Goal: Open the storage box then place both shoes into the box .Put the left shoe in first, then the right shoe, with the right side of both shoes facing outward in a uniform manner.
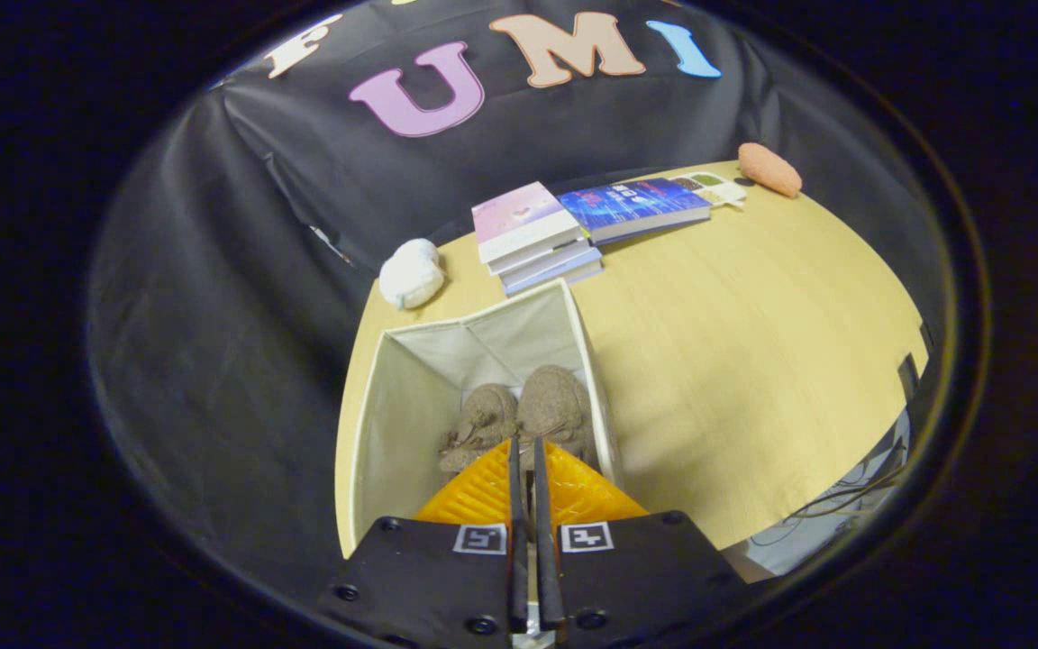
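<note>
The gripper (528,443) has its two fingers drawn nearly together, only a thin slit left between them, and nothing sits in that slit; they hold nothing. The fingers point down into the open top of the storage box (411,406), a pale fabric-lined bin with a white rim that stands on the wooden table (753,361). Just beyond the fingertips, at the bottom of the box, lie the two shoes, both a fuzzy grey-brown with laces. The left-hand shoe (481,419) lies just ahead and slightly left of the fingertips, and the right-hand shoe (557,406) lies just ahead and slightly right, close against the box's right wall. The two shoes touch or nearly touch each other side by side; which way their sides face cannot be told from here. Well beyond the box, past its far rim, a stack of books (532,239) rests on the table, and beside it to the right lies a blue book (636,207), touching or just beside the stack. Far ahead and left of the fingers, near the table's far edge, sits a white crumpled object (411,273), soft-looking and rounded. Far ahead and right, near the table's far corner, lies an orange oblong object (769,169), and just this side of it a small pale card-like item (717,187) that is too small to make out.
</note>
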### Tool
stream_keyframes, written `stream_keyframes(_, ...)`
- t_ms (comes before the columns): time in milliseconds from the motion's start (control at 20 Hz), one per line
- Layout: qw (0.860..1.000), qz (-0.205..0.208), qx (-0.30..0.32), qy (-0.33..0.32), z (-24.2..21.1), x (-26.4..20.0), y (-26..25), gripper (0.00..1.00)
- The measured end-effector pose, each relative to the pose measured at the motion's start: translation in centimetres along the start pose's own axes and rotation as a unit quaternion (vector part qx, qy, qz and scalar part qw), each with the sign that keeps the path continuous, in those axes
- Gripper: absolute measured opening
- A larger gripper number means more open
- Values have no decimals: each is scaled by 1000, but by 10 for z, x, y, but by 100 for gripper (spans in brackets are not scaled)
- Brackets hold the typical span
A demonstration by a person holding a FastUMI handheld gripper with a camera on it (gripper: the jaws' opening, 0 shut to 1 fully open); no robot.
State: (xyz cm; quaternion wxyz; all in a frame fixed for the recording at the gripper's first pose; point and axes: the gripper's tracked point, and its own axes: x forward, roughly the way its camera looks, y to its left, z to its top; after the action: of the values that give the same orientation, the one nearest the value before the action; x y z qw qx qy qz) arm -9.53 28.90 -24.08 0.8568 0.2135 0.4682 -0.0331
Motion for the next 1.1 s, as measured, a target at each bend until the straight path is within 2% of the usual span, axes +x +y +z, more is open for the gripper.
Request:
stream_keyframes(250, 996, 7, -32, -79, 52, -12, -13, 8)
stream_keyframes(550, 979, 5, -70, -193, 142, -42, -38, 8)
stream_keyframes(700, 963, 0, -99, -252, 191, -64, -50, 8)
stream_keyframes(1100, 907, -2, -158, -389, 309, -134, -67, 8)
